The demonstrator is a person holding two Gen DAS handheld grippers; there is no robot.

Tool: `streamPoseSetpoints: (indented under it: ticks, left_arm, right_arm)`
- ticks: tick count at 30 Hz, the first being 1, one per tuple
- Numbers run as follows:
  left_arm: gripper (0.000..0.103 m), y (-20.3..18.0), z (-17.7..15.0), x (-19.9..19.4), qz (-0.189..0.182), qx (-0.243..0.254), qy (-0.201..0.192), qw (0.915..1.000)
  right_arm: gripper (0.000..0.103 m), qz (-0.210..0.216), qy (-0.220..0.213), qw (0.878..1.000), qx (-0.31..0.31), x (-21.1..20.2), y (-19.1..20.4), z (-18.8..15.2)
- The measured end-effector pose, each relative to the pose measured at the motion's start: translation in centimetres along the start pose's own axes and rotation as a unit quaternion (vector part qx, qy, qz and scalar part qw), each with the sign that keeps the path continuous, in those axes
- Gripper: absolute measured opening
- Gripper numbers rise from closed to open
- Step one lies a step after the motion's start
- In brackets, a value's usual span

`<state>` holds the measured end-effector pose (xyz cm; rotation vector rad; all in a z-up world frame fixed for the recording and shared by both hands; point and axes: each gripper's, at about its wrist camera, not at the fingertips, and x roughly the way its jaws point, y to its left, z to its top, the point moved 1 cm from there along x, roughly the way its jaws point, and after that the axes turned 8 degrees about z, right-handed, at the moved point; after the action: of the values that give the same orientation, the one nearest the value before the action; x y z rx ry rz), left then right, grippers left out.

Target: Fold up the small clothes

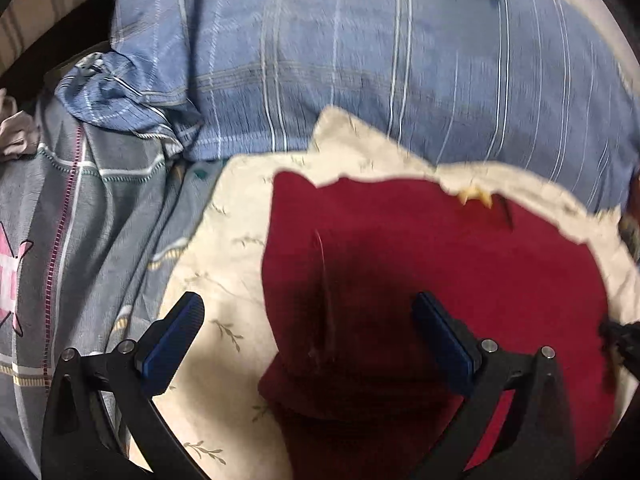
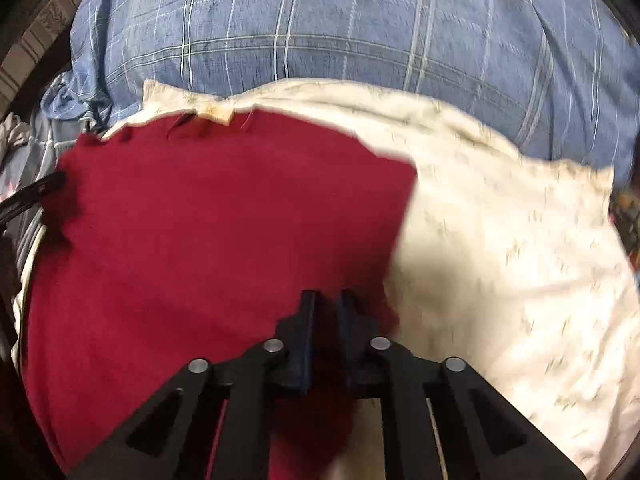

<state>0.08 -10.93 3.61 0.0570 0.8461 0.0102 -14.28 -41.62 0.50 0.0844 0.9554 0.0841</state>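
Mid-fold, by the look of it. Red garment (image 2: 208, 232) spread on cream cloth (image 2: 500, 248), just below blue plaid pillow (image 2: 320, 28). Right gripper (image 2: 326, 300) pinching the garment's near edge, fingers pressed together. Left gripper (image 1: 308, 332) hovering over garment, fingers spread, holding nothing. Folding and squaring left.
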Motion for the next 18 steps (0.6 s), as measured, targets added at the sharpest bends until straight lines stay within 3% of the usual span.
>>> streamPoseSetpoints:
  ticks: [3,4,6,7,8,10,13,15,16,17,18]
  left_arm:
    - [0.103,-0.5,-0.4,0.2,0.004,0.009,0.002,0.9999]
    - [0.103,-0.6,-0.4,0.3,0.004,0.011,0.003,0.9999]
    - [0.103,-0.7,-0.6,0.2,0.006,0.014,0.002,0.9999]
    - [0.103,-0.7,-0.5,0.3,0.006,0.013,0.002,0.9999]
    - [0.103,-0.6,-0.6,0.3,0.006,0.012,0.004,0.9999]
    - [0.103,-0.6,-0.6,0.7,0.005,0.009,0.008,0.9999]
    - [0.103,-0.6,-0.6,0.8,0.004,0.007,0.010,0.9999]
    - [0.103,-0.6,-0.6,0.8,0.004,0.007,0.010,0.9999]
    - [0.103,-0.6,-0.6,0.8,0.004,0.007,0.011,0.9999]
    - [0.103,-0.6,-0.6,0.8,0.004,0.006,0.011,0.9999]
    - [0.103,-0.7,-0.6,0.9,0.005,0.006,0.010,0.9999]
  right_arm:
    - [0.008,-0.018,-0.004,1.000,-0.003,-1.6,0.3,0.0]
    - [0.017,-0.024,-0.009,1.000,-0.003,-2.0,0.3,0.2]
    - [0.020,-0.014,-0.031,0.999,0.005,-2.9,0.3,1.0]
    - [0.031,-0.009,-0.040,0.999,0.012,-2.9,0.2,1.4]
    - [0.051,-0.011,-0.047,0.999,0.020,-2.6,-0.1,1.7]
    - [0.068,-0.013,-0.054,0.998,0.042,-1.5,-0.6,2.8]
    - [0.064,0.012,-0.020,0.995,0.097,1.8,-2.4,4.0]
    - [0.038,0.073,-0.012,0.989,0.129,2.8,-3.5,4.2]
    - [0.032,0.062,-0.019,0.991,0.115,2.3,-3.2,4.3]
    - [0.019,0.037,-0.032,0.995,0.084,1.5,-2.5,4.3]
    - [0.017,0.016,-0.047,0.997,0.053,0.7,-1.8,4.5]
